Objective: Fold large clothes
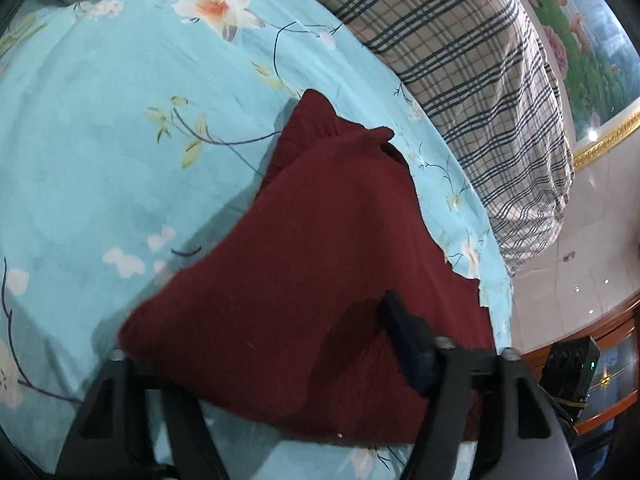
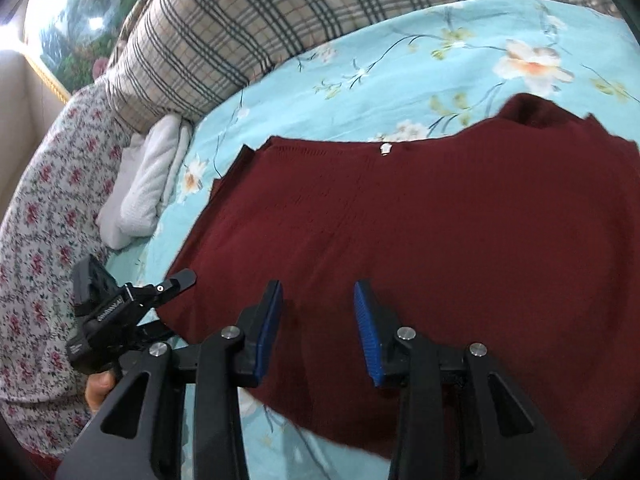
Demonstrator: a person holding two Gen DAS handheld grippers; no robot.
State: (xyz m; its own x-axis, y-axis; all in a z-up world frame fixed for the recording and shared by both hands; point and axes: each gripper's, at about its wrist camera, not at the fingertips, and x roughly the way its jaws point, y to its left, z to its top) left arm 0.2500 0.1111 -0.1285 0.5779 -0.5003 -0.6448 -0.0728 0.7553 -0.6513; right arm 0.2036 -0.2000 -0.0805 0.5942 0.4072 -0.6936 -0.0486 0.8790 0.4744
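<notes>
A dark red sweater (image 2: 400, 232) lies spread on a bed, over a light blue flowered sheet (image 1: 100, 140). It looks mostly flat, collar (image 2: 528, 110) toward the far side, so the folding seems to be in its early part: one side has been lifted, and most of the folds are, by my reading, not yet made.

The left tongs (image 1: 280, 364) have sweater cloth draped over them. One blue pad (image 1: 408, 340) shows against the knit and the other finger is hidden under it, so cloth sits between the fingers, but I cannot tell whether they are pinching it. The right tongs (image 2: 318, 320) hang over the middle of the sweater, released, with a clear gap between the blue pads (image 2: 368, 332) and nothing in them.

The right view shows the whole spread of the garment, a small white tag (image 2: 385, 149) near the top edge, a rolled white towel (image 2: 148, 184) beside it, a checked pillow (image 2: 224, 36), and the left tongs at the sweater's edge with part of a hand (image 2: 98, 392) on them. The left view shows the raised fold up close, the bed's edge, and a pale tiled floor (image 1: 592, 240) with wooden furniture (image 1: 616, 380)
</notes>
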